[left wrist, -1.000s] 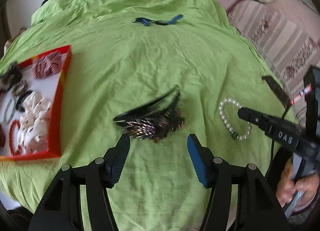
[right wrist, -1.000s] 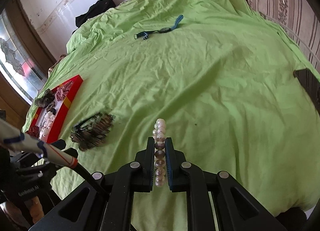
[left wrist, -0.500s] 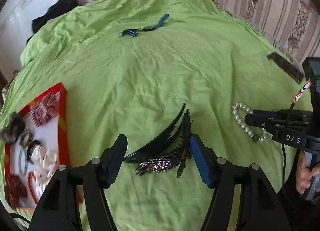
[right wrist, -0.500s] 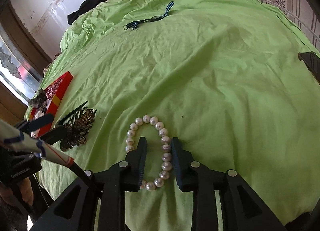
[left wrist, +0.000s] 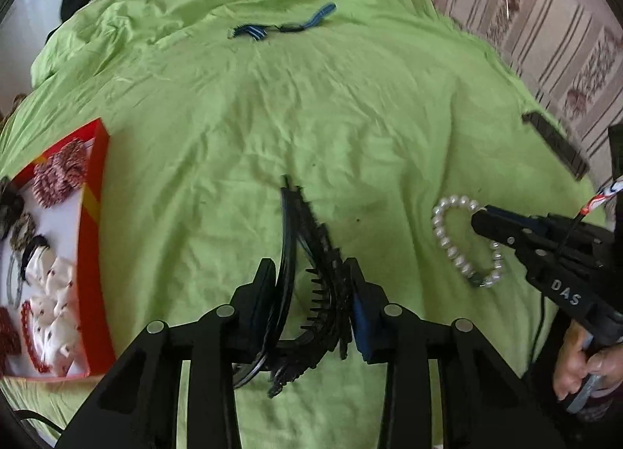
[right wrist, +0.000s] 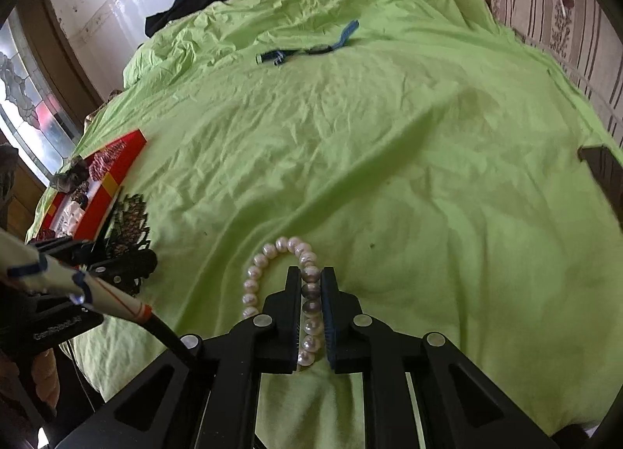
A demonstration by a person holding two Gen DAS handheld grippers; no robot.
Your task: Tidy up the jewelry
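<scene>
A bundle of black hair combs and headbands (left wrist: 311, 223) lies on the green sheet. My left gripper (left wrist: 309, 273) straddles the bundle, its jaws closing with both pads against it. In the right wrist view the same bundle (right wrist: 132, 215) shows at the left, with the left gripper (right wrist: 78, 250) on it. A white pearl bracelet (right wrist: 253, 277) lies in a loop. My right gripper (right wrist: 311, 273) is closing on the loop's right strand, pads pressing the pearls. The left wrist view shows the bracelet (left wrist: 444, 238) under the right gripper (left wrist: 484, 217).
A red-rimmed tray (left wrist: 91, 254) with scrunchies and bracelets sits at the left edge of the bed. A blue strap (left wrist: 280, 26) lies far back on the sheet. A dark flat object (left wrist: 557, 145) rests at the right edge. Black clothing (right wrist: 183, 5) lies by the wall.
My left gripper came forward over the hair combs and closed around them. My right gripper opened, the bracelet spread into a loop, and it closed again on one strand.
</scene>
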